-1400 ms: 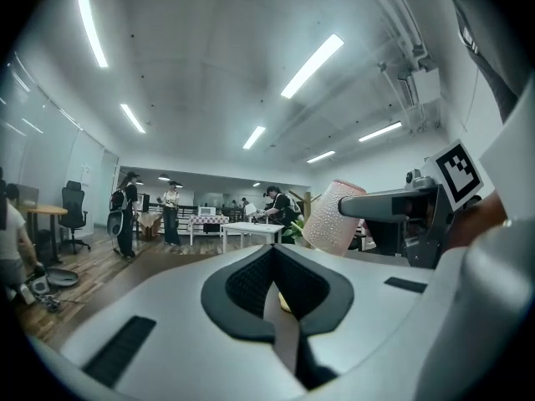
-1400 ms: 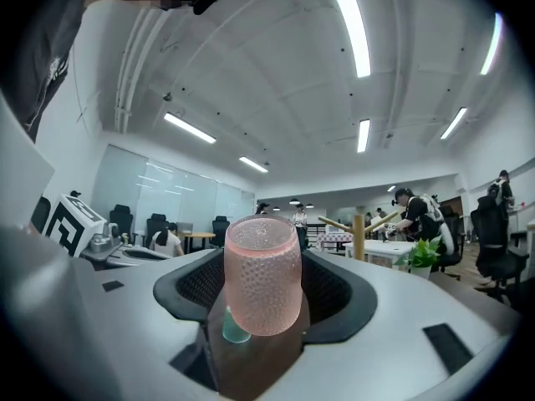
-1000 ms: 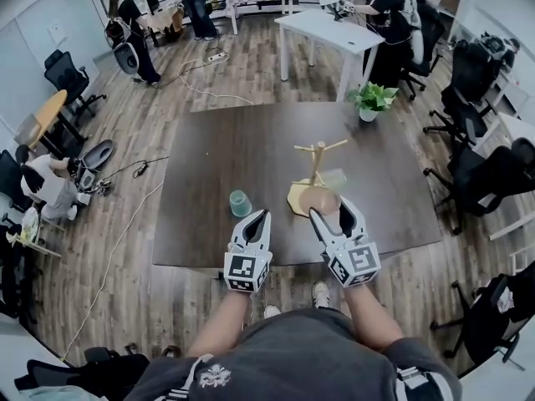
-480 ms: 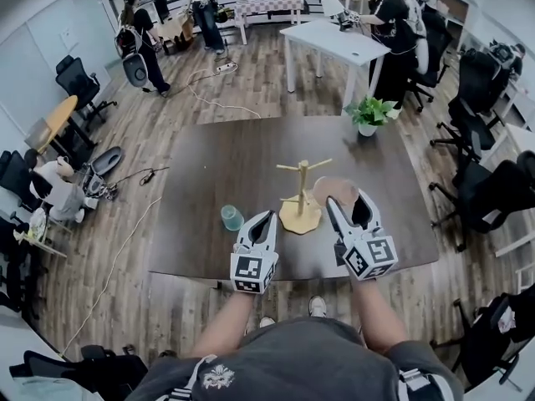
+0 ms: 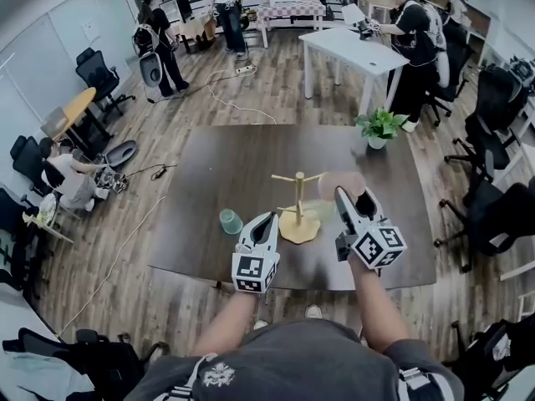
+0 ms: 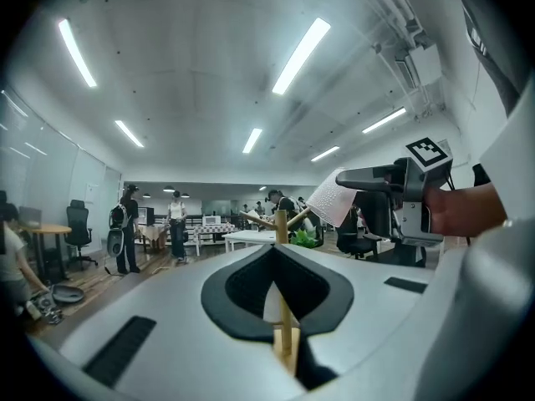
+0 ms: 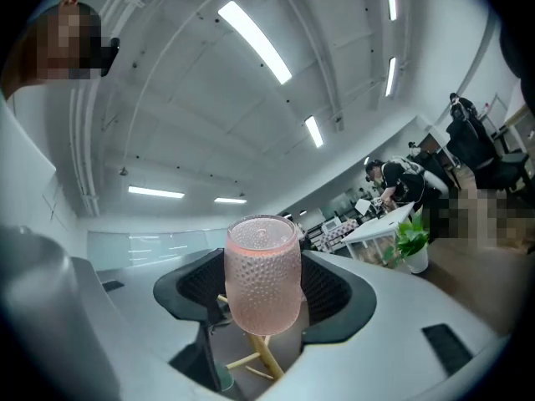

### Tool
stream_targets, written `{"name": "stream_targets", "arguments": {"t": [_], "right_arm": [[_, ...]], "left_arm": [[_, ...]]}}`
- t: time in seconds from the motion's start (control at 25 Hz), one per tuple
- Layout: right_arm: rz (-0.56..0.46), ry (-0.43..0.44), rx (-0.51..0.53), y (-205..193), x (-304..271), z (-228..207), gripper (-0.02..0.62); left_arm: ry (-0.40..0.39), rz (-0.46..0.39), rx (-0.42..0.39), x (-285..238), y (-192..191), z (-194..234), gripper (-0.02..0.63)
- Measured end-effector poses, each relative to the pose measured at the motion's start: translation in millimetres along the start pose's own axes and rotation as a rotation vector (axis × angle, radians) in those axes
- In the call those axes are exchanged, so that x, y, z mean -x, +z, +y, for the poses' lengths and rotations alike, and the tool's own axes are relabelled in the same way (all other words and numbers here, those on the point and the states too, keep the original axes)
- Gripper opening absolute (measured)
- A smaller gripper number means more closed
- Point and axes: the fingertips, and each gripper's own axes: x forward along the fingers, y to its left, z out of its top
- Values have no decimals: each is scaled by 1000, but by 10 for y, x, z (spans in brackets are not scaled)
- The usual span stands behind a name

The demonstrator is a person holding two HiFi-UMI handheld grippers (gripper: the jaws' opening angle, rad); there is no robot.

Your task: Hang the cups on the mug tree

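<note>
The wooden mug tree (image 5: 298,207) stands near the front of the dark table (image 5: 226,153). Its pegs are bare. My right gripper (image 5: 352,194) is shut on a pink dimpled cup (image 5: 343,182), held in the air just right of the tree's top. In the right gripper view the pink cup (image 7: 263,286) stands upright between the jaws, with the tree's pegs (image 7: 263,356) below it. A green cup (image 5: 231,220) sits on the table left of the tree. My left gripper (image 5: 263,222) is shut and empty, between the green cup and the tree. Its jaws point at the tree's pole (image 6: 282,224).
A potted plant (image 5: 380,126) stands at the table's far right edge. Behind it is a white table (image 5: 347,44) with a person beside it. Office chairs (image 5: 493,215) stand to the right. The table's front edge runs just below both grippers.
My right gripper has lifted the pink cup from low beside the tree's base to beside the tree's top. The left gripper has stayed by the base.
</note>
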Motion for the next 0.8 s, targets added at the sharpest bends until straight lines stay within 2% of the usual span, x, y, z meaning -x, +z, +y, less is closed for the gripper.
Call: {"name": "stream_targets", "arguments": {"t": [0.32, 0.6, 0.8], "right_arm": [[24, 46, -106, -4, -199, -234, 301], [89, 121, -251, -209, -370, -288, 301], [143, 161, -292, -361, -396, -276, 301]], "left_arm": [[78, 22, 0, -64, -60, -15, 8], [113, 37, -6, -143, -99, -38, 8], [141, 44, -1, -166, -137, -50, 8]]}}
